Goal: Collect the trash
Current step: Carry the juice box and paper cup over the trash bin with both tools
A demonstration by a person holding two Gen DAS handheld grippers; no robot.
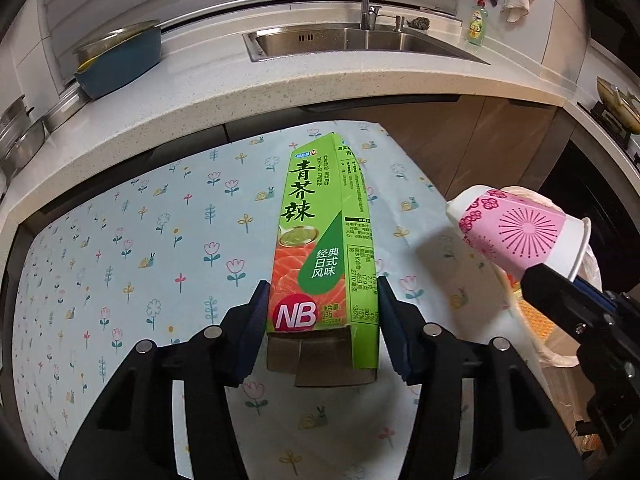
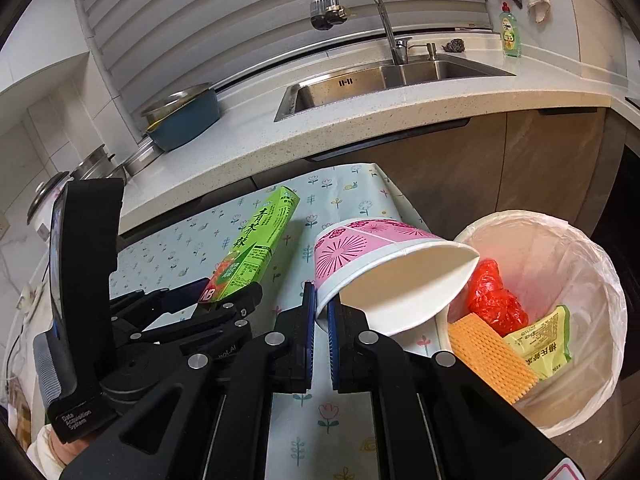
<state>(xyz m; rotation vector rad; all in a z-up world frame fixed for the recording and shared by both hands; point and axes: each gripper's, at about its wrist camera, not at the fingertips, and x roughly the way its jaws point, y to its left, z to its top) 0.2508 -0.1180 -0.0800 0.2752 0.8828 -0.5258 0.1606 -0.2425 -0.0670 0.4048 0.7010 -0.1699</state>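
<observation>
A green wasabi box [image 1: 324, 240] lies on the flowered tablecloth [image 1: 140, 248], its open end between the pads of my left gripper [image 1: 320, 320]. The jaws stand a little wider than the box, apart from its sides. My right gripper [image 2: 321, 316] is shut on the rim of a pink and white paper cup [image 2: 384, 268], held tilted above the table's right edge beside the white bin [image 2: 592, 280]. The cup [image 1: 516, 232] and right gripper also show in the left wrist view. The box [image 2: 256, 244] and left gripper [image 2: 216, 300] show in the right wrist view.
The bin, lined with a white bag, holds a red wrapper [image 2: 494, 300], an orange sponge [image 2: 492, 356] and a green packet [image 2: 540, 344]. Behind the table runs a counter [image 1: 320, 80] with a sink [image 1: 352, 40], tap, blue basin [image 1: 120, 60] and pots.
</observation>
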